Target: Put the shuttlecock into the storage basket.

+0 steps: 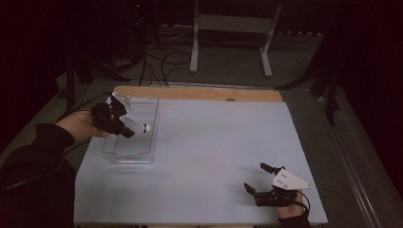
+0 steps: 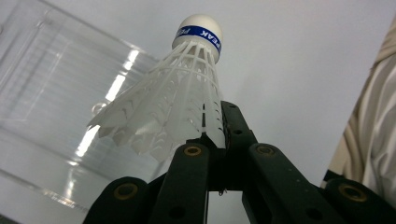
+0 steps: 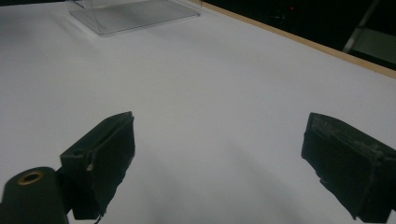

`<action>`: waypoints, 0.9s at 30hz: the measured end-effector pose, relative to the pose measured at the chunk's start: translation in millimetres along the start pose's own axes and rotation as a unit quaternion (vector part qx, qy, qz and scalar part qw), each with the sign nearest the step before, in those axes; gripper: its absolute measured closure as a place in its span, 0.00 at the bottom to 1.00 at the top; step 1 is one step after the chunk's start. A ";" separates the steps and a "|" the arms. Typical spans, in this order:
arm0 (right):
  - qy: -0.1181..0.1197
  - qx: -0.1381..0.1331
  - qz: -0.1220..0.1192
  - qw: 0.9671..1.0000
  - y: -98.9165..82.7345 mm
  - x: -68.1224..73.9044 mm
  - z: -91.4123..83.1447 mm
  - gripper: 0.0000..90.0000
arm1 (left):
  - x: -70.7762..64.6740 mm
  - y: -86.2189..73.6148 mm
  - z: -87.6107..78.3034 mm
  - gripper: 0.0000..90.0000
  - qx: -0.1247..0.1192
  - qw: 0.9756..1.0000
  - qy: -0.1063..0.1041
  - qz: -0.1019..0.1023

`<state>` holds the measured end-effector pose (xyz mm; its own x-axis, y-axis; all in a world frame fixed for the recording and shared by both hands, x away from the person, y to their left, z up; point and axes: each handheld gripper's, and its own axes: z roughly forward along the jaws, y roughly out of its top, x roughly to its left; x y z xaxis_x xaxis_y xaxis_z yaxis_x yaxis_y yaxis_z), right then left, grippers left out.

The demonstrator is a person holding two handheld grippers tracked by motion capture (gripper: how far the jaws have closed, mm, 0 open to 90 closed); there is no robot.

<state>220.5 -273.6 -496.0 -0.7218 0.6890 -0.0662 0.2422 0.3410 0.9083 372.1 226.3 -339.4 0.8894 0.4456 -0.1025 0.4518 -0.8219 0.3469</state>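
A white shuttlecock (image 1: 139,127) (image 2: 177,100) with a blue band under its cork is clamped by its feathered skirt in my left gripper (image 1: 127,131) (image 2: 210,140), which is shut on it. It hangs over the clear plastic tray (image 1: 142,114) (image 2: 42,79) at the table's left, cork pointing right. My right gripper (image 1: 255,176) (image 3: 219,163) rests near the front right edge of the table, jaws wide open with nothing between them.
The white table top (image 1: 214,142) has a wooden strip (image 1: 199,93) along its far edge. Beyond it stand a white frame's legs (image 1: 195,42) and cables (image 1: 166,61) on the floor. A sleeve (image 1: 33,166) comes in at the lower left.
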 end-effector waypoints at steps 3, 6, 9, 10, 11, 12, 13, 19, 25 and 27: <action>0.000 0.001 0.001 1.000 -0.1 0.0 0.0 0.11 | 4.1 -5.5 0.6 1.00 -0.004 1.000 0.001 -0.007; 0.000 0.002 0.001 1.000 -0.2 -0.2 0.3 0.11 | 5.8 -7.6 3.5 1.00 -0.003 1.000 -0.001 -0.007; 0.000 0.003 0.001 1.000 -0.2 0.1 0.5 0.11 | 7.7 -8.5 6.7 1.00 -0.005 1.000 -0.001 -0.006; 0.000 0.003 0.001 1.000 -0.2 0.1 0.5 0.11 | 7.7 -8.5 6.7 1.00 -0.005 1.000 -0.001 -0.006; 0.000 0.005 0.000 1.000 -0.3 0.0 0.6 0.11 | 9.5 -9.0 9.7 1.00 -0.004 1.000 0.001 -0.004; 0.000 0.005 0.000 1.000 -0.3 0.0 0.6 0.11 | 9.5 -9.0 9.7 1.00 -0.004 1.000 0.001 -0.004; -0.001 0.004 0.000 1.000 -0.3 -0.1 0.5 0.11 | 11.0 -9.9 13.5 1.00 -0.004 1.000 -0.002 0.000; 0.000 0.004 0.001 1.000 -0.7 -0.8 0.4 0.11 | 17.1 -13.1 27.8 1.00 -0.002 1.000 -0.008 -0.003; 0.001 0.006 0.001 1.000 -0.8 -0.7 0.7 0.11 | 22.2 -15.2 40.6 1.00 0.004 1.000 -0.011 -0.008; 0.000 0.006 0.001 1.000 -0.9 -0.7 0.6 0.11 | 24.1 -16.1 43.8 1.00 -0.002 1.000 -0.013 -0.014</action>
<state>221.2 -274.0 -497.0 -0.7218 0.6891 -0.0641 0.2517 0.3477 0.9032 389.3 234.7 -388.4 0.8777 0.4594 -0.1365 0.4767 -0.8076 0.3472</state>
